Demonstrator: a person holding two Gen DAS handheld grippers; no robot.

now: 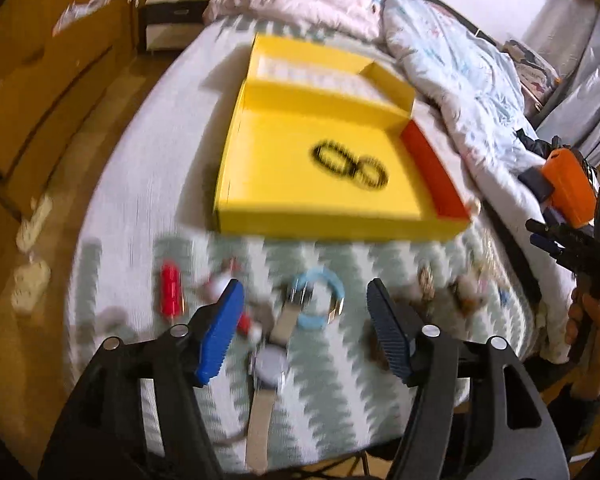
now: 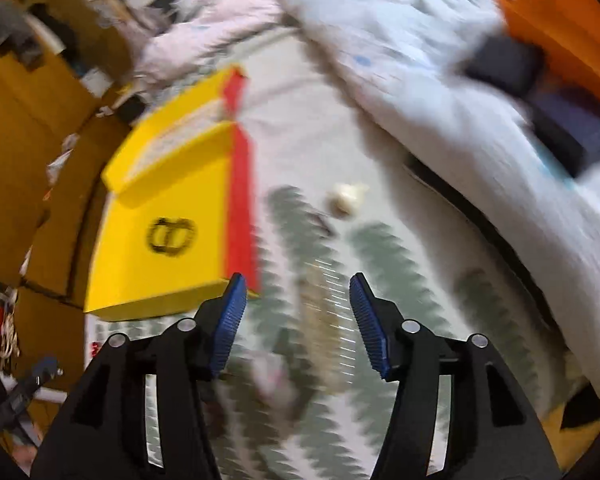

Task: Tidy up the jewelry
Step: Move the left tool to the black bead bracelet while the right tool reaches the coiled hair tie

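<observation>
An open yellow box (image 1: 300, 184) with a red side wall lies on the bed, and two black bracelets (image 1: 350, 162) rest inside it. In front of the box lie a light blue bracelet (image 1: 324, 300), a watch with a beige strap (image 1: 270, 364), a red piece (image 1: 170, 292) and more blurred jewelry (image 1: 460, 292). My left gripper (image 1: 304, 292) hangs open above the watch and the blue bracelet, holding nothing. My right gripper (image 2: 297, 280) is open and empty over a blurred pale chain (image 2: 324, 320). The box (image 2: 172, 208) is to its left, and a cream piece (image 2: 346, 198) lies beyond.
A rumpled pale quilt (image 1: 460, 64) lies along the right of the bed. Wooden cabinets (image 1: 40, 72) and floor are to the left. In the left wrist view, a hand (image 1: 592, 320) holds the orange-bodied right gripper (image 1: 540, 234) at the right edge.
</observation>
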